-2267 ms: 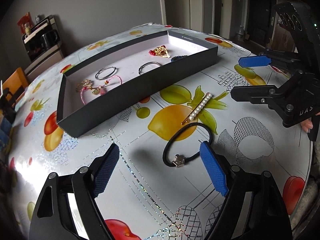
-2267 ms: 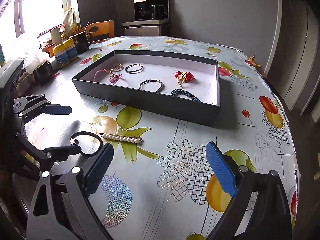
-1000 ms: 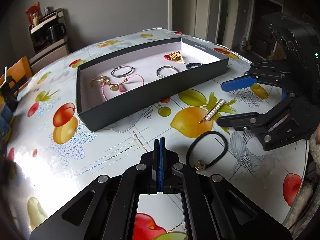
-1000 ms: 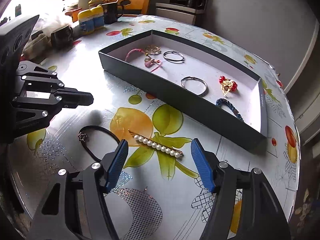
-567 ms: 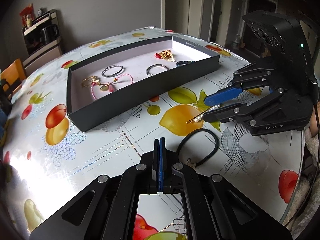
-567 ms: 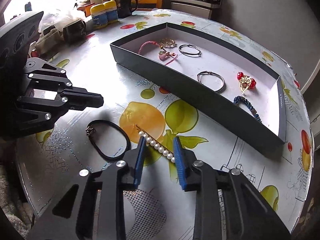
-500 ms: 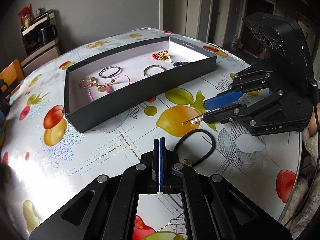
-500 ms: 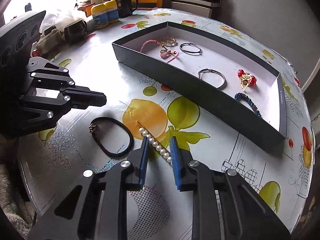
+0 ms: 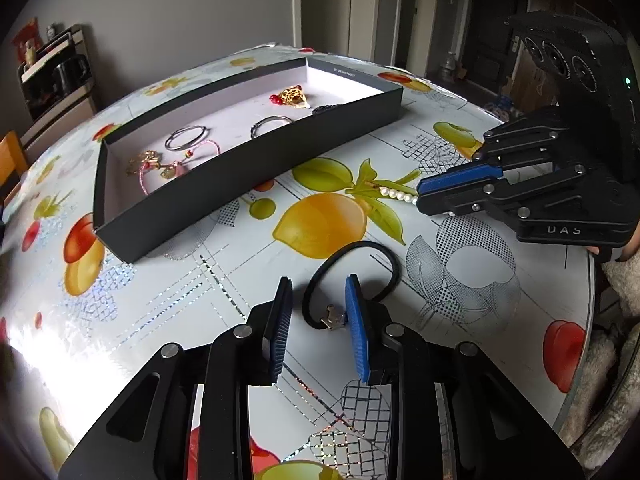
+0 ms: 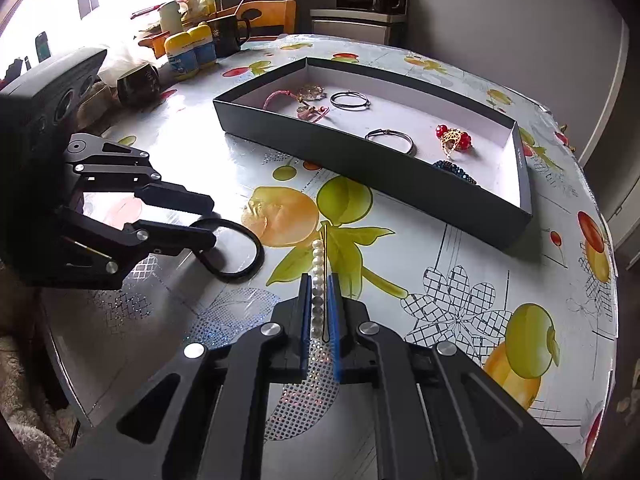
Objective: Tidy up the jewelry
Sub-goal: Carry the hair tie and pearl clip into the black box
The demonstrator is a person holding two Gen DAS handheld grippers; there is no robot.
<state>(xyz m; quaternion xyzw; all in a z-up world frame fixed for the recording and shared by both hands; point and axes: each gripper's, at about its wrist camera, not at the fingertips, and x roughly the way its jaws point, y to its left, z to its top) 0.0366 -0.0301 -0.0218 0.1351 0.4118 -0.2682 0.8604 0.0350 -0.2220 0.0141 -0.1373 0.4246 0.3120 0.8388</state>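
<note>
Your right gripper clamps the gold pearl-studded hair clip near the table's front edge, while your parted left gripper straddles the black elastic hair tie beside it, the long black tray well apart.

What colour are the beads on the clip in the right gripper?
White pearl beads on the hair clip; clearest in the right wrist view.

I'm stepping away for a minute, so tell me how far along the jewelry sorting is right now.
Well along. Several pieces already lie in the dark box: bangles, a pink bracelet, a red-and-gold ornament. The right tool is shut on the pearl hair clip, not yet boxed. The left tool is open around the black hair tie, which lies on the table and comes next.
</note>
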